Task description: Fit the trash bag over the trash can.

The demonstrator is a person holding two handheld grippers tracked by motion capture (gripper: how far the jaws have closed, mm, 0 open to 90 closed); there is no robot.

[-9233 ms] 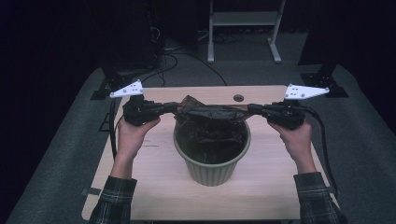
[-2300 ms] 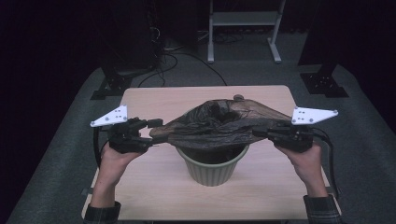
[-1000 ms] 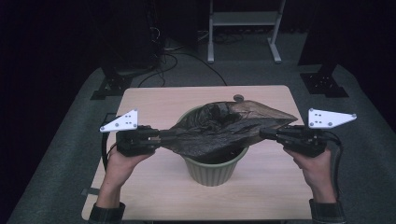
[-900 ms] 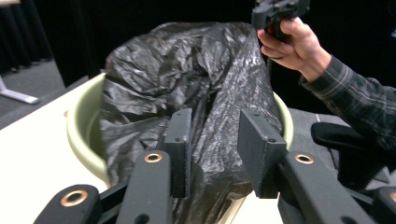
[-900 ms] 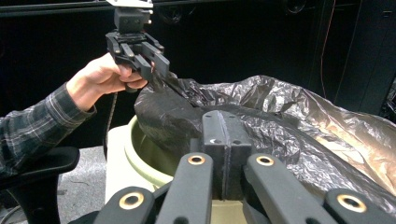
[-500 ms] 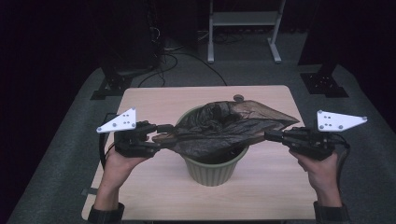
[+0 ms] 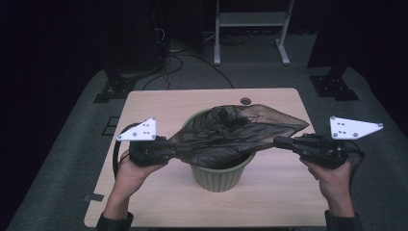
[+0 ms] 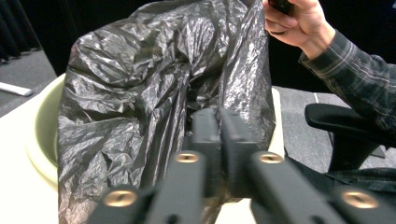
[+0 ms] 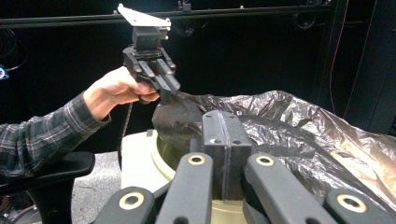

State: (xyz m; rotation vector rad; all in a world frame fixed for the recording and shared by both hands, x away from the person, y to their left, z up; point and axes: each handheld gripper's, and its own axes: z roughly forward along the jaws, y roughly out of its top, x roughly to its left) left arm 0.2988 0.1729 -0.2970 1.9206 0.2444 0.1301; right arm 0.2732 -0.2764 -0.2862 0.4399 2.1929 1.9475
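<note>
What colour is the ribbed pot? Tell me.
Pale green pot, best in the high view.

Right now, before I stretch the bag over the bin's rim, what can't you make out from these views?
- Inside of the bin: high view, covered by the black bag.
- Bin's far rim: high view, hidden under the bag.
- How much bag the left gripper holds: left gripper view, shut jaws cover it.
- Right gripper bite: right gripper view, jaws block it.
</note>
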